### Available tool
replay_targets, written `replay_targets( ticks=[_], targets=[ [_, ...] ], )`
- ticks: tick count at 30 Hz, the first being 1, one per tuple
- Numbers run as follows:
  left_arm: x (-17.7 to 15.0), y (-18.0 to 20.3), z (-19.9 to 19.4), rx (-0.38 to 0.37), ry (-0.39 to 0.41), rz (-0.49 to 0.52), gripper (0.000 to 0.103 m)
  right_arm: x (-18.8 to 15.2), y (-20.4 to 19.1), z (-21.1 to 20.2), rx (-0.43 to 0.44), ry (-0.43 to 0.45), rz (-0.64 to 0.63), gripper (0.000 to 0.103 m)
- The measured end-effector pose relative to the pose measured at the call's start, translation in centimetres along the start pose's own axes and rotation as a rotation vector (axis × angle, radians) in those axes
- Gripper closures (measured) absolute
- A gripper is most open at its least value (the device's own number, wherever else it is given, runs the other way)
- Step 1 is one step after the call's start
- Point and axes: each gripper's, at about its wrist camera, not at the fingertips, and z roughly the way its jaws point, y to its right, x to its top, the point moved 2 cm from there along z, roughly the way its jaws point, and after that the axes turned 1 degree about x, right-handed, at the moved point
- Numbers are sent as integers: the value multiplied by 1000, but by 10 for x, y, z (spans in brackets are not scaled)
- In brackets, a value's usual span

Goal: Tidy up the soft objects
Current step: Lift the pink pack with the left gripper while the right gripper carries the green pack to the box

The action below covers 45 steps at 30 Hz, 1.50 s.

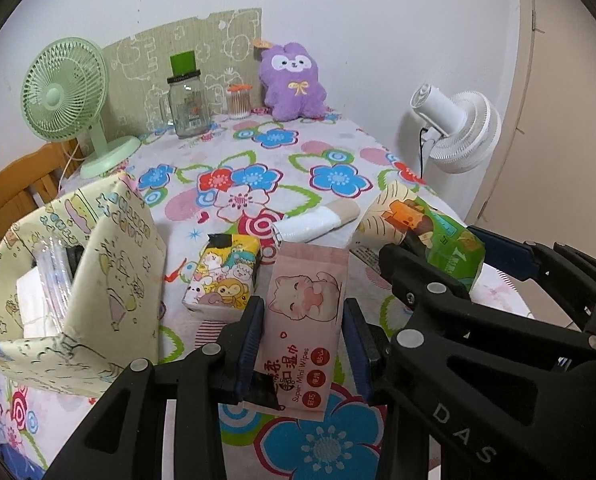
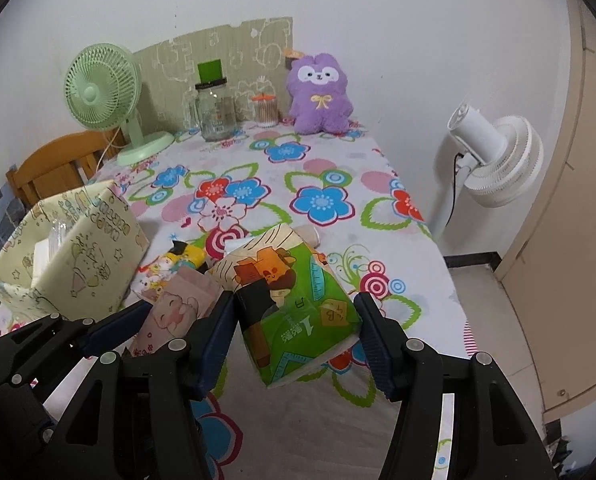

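My left gripper (image 1: 303,328) is shut on a pink wet-wipes pack (image 1: 305,320) with a cat drawing, held above the flowered tablecloth. My right gripper (image 2: 298,328) is shut on a green tissue pack (image 2: 294,308), also held above the table. The right gripper with its green pack (image 1: 437,236) shows in the left wrist view, just right of the pink pack. A yellow cartoon tissue pack (image 1: 222,276) lies on the table beside a pale yellow open box (image 1: 110,280). A white rolled cloth (image 1: 313,224) lies behind. A purple plush (image 1: 292,80) sits at the far edge.
A green desk fan (image 1: 70,104), a glass jar (image 1: 188,104) and a cotton-swab pot (image 1: 240,102) stand at the back of the table. A white floor fan (image 2: 497,160) stands off the table's right edge. A wooden chair (image 2: 54,164) is at the left.
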Motion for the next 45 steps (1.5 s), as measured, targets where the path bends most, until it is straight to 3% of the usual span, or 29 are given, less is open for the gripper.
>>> replay_targets(
  ticks=[21,45],
  targets=[
    [17,-2,-50,-18,76,18,62,19,-11,-57,-20,97,1,40],
    [34,-40,-71,-3,119,-8,62,48,-51,-69,-9,121,-8,40]
  ],
)
